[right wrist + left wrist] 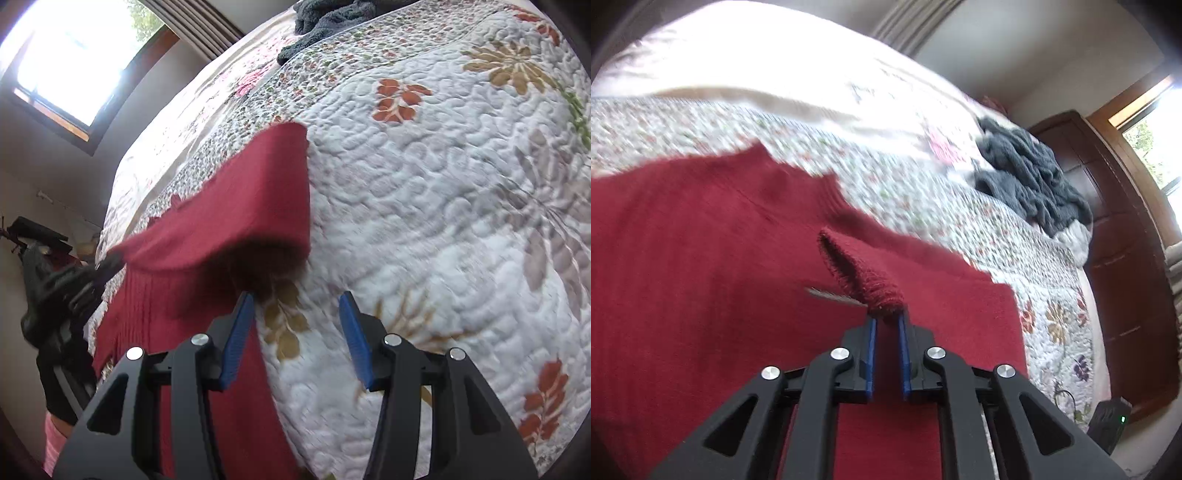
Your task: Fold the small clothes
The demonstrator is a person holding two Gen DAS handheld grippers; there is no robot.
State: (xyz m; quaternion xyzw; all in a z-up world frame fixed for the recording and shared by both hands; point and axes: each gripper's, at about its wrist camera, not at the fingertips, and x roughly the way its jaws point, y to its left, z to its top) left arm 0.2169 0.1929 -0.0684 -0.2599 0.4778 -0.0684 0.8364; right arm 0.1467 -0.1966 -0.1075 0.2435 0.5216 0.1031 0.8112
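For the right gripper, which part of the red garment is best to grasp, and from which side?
Probably the raised folded corner of the red garment, approached from the quilt side. That edge lifts off the bed, so one finger can slip beneath. The right gripper is open beside it; the left gripper pinches another edge.

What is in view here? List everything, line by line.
red knit garment: one, dark red, spread on the quilt, one edge pinched and lifted
quilt: one, white with floral print, covering the bed
grey fleece clothes: one pile, blue-grey, at the bed's far edge
wooden dresser: one, dark brown, beside the bed
window: bright, wood-framed, on the wall
left hand-held gripper: black with blue pads, shut on the garment's edge
right hand-held gripper: black with blue pads, open, holding nothing, over the quilt beside the garment
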